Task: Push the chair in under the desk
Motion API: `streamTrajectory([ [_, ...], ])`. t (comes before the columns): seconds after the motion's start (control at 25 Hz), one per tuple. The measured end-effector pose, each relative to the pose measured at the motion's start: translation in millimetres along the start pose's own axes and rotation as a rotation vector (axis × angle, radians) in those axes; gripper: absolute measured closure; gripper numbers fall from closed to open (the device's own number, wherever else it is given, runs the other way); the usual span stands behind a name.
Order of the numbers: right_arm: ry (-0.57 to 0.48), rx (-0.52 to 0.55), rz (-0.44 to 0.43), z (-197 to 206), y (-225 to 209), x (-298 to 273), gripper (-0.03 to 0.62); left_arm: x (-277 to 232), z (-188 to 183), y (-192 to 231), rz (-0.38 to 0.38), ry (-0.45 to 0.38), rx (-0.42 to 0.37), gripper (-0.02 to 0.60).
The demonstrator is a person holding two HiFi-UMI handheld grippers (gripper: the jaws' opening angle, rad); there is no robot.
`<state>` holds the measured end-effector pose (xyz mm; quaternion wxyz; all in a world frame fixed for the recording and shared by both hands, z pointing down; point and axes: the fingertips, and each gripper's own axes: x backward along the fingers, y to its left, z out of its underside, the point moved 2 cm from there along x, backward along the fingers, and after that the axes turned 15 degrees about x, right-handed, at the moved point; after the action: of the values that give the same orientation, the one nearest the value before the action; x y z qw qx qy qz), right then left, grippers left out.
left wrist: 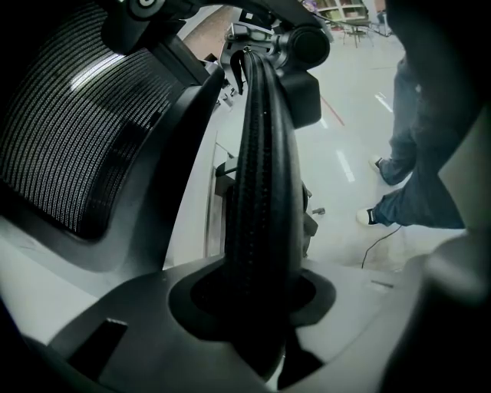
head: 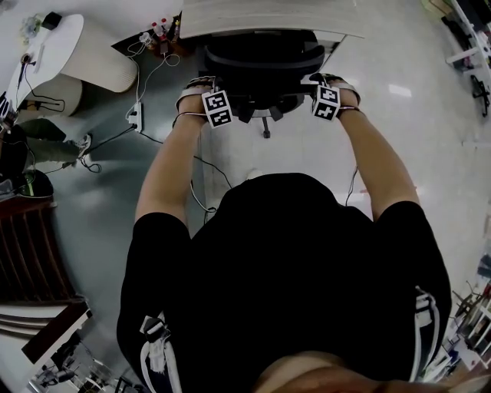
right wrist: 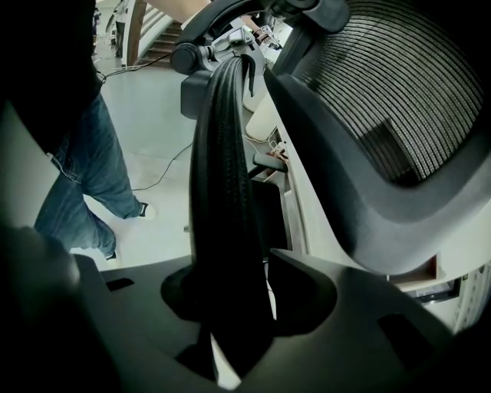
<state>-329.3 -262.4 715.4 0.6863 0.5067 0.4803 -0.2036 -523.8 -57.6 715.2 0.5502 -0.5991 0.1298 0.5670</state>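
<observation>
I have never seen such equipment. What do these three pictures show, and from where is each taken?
A person wears a camera on the head and holds tongs in each hand. The head view looks down: both arms reach to a black chair at a desk. The other two views come from cameras on the tongs. The left tongs grip the left armrest, the right tongs the right armrest: that is the ribbed black bar in the middle. The mesh beside it is the chair's back.
</observation>
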Motion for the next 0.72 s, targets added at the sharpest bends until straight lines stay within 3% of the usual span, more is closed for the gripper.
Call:
streamTrajectory([
  [0.72,-0.004,-0.001,-0.003,-0.8,-1.3,-1.1,0.438,-1.3,1.3,-1.0,0.009,0.010,0.003,0.459],
])
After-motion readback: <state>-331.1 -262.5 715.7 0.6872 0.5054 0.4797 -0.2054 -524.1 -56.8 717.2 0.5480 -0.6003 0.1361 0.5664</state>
